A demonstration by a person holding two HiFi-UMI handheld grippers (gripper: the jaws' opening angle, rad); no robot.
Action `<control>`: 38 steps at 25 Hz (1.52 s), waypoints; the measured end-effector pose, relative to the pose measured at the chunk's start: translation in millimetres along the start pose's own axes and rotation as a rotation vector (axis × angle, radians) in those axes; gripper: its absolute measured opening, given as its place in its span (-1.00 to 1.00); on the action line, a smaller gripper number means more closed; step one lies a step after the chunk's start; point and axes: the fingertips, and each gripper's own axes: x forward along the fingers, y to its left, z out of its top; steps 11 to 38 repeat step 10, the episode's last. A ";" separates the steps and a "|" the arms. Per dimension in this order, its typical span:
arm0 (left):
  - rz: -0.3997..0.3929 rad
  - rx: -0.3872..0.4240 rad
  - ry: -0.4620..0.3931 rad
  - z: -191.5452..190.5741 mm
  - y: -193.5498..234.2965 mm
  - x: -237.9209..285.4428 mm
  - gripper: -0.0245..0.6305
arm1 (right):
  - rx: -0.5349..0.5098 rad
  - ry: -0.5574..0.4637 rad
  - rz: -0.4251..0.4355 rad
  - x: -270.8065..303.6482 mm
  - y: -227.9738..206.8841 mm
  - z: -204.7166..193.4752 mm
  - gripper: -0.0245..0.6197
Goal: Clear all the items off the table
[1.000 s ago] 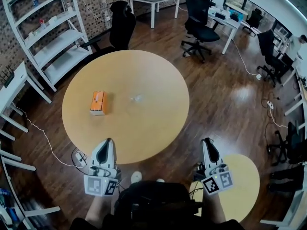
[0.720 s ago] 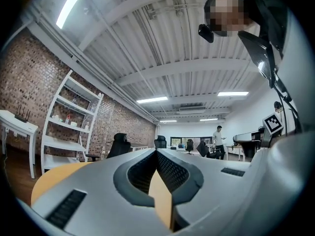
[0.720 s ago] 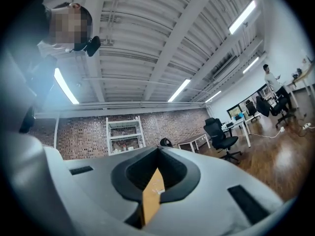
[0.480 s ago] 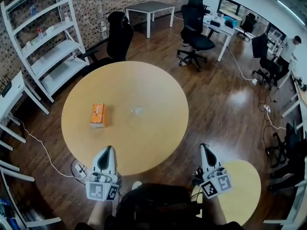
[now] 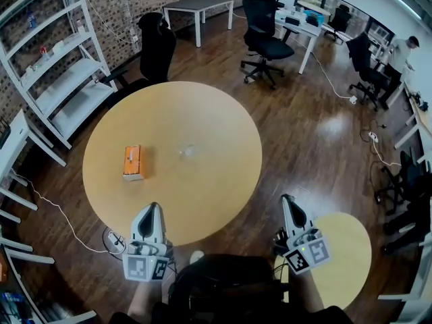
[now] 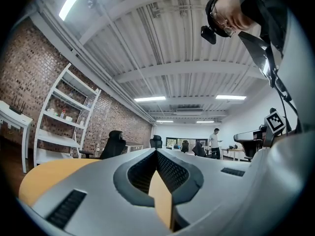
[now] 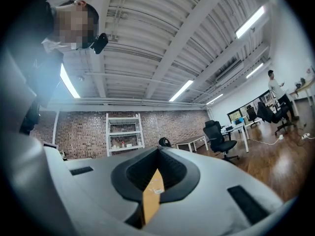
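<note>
Jaws on both tools are sitting pressed together with nothing between them: the left gripper (image 5: 150, 209) is hovering over the near edge of the round table (image 5: 223, 106), and the right gripper (image 5: 287, 201) is hanging off to the side of that edge, above the floor and next to a smaller round table (image 5: 347, 262). Nothing is being carried, so the step in hand is looking like the reach for a first item. An orange box (image 5: 132, 162) is lying flat on the left part of the tabletop, well ahead of the left gripper and roughly in line with it, while a small clear object (image 5: 186, 151), too small to identify, is resting near the centre, apart from the box. The left gripper is looking like the natural choice for the box. Doing this well is probably coming down to opening the jaws wide before arriving, travelling in low over the tabletop, and lining the jaws up across the box's narrow width rather than its length. Closing on the middle of the box, not a corner, is likely going to keep it from swinging once lifted. A light box may be sliding at the first nudge, so a slow final approach is making sense. The right gripper is sitting better placed for the clear object.
</note>
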 end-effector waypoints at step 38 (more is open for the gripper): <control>0.028 -0.004 -0.025 8.8 6.3 -11.7 -0.93 | 0.022 -0.012 -0.007 -9.8 4.1 -1.9 -0.92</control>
